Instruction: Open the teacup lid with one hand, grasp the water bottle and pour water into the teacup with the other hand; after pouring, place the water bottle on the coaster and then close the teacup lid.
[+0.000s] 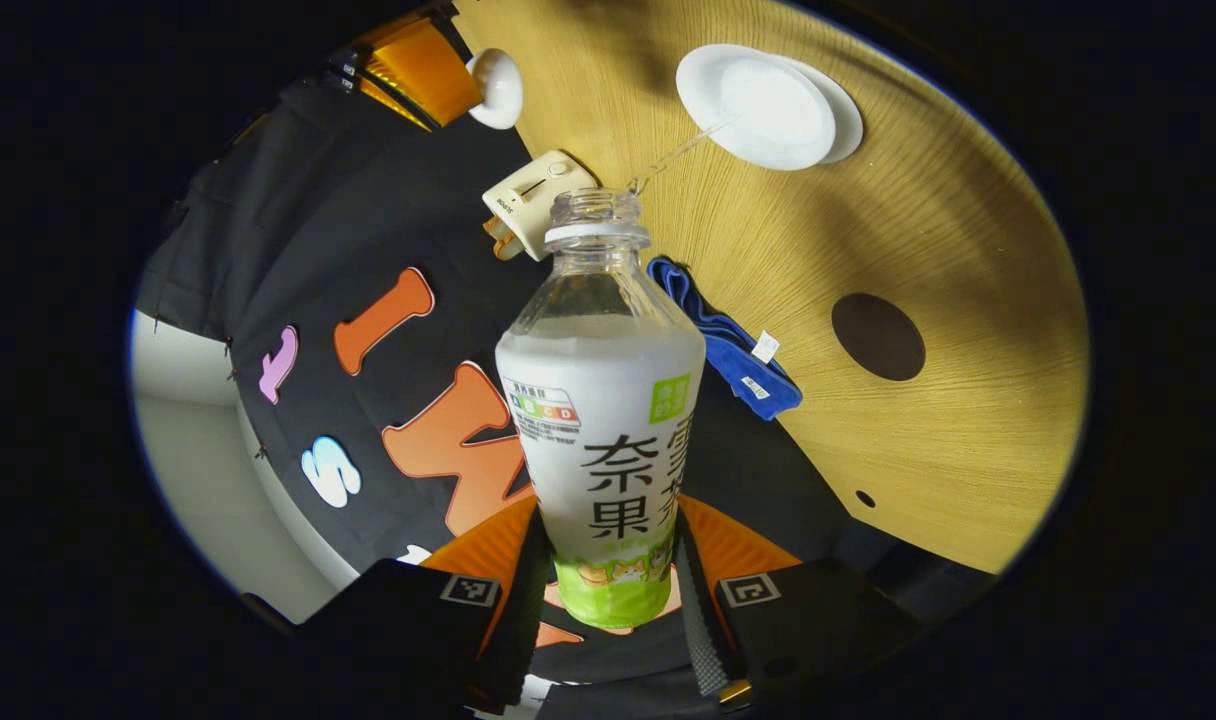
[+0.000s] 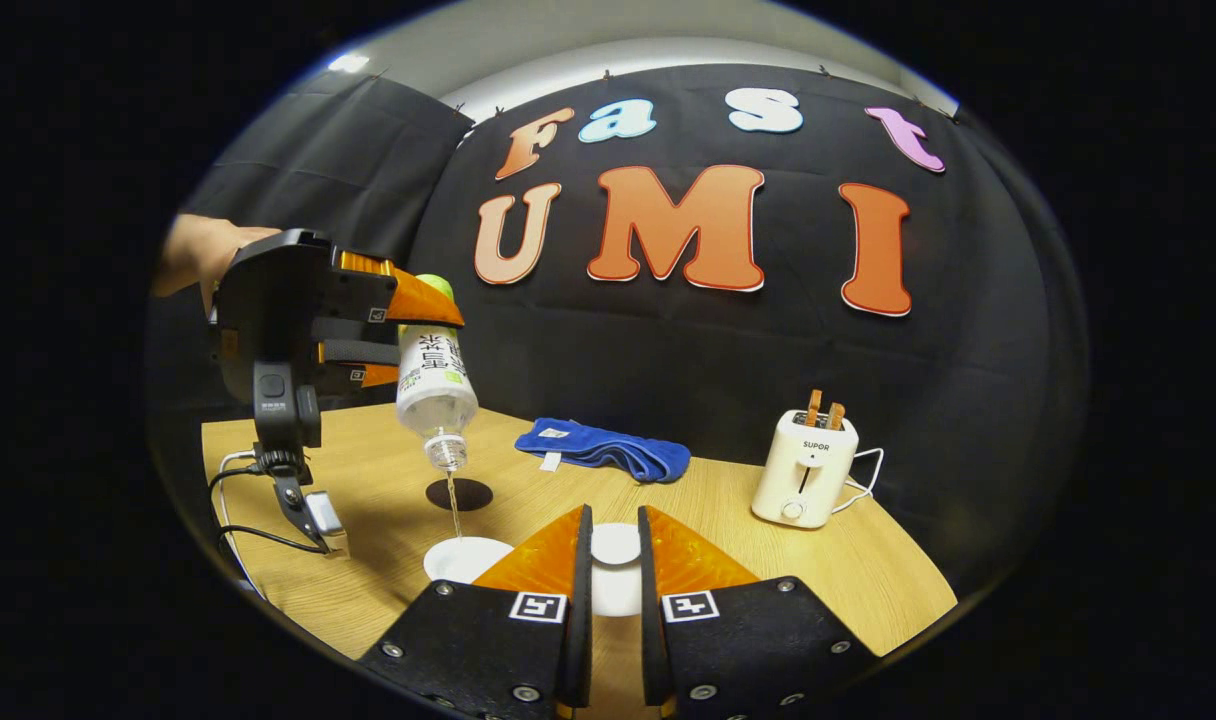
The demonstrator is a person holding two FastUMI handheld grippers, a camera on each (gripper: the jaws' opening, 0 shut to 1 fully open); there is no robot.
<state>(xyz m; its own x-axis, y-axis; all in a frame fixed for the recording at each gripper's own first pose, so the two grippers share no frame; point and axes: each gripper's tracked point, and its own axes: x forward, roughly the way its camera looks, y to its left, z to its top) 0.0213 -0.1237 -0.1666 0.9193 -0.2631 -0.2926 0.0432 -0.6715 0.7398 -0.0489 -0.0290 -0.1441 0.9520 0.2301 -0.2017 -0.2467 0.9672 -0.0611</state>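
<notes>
In the left gripper view my left gripper (image 1: 608, 560) is shut on the water bottle (image 1: 603, 400), which is uncapped and carries a white and green label. A thin stream of water runs from its mouth into the open white teacup (image 1: 768, 105) on the wooden table. The right gripper view shows that bottle (image 2: 436, 385) tipped neck down in the left gripper (image 2: 418, 330), above the teacup (image 2: 465, 558). My right gripper (image 2: 614, 520) is shut on the white teacup lid (image 2: 615, 545), held just right of the cup. The dark round coaster (image 2: 459, 493) lies behind the cup.
A folded blue cloth (image 2: 603, 447) lies at the back of the table, and a cream toaster (image 2: 803, 468) with its cord stands at the right. A cable and a small box (image 2: 318, 515) hang below the left gripper. The table's front edge is close.
</notes>
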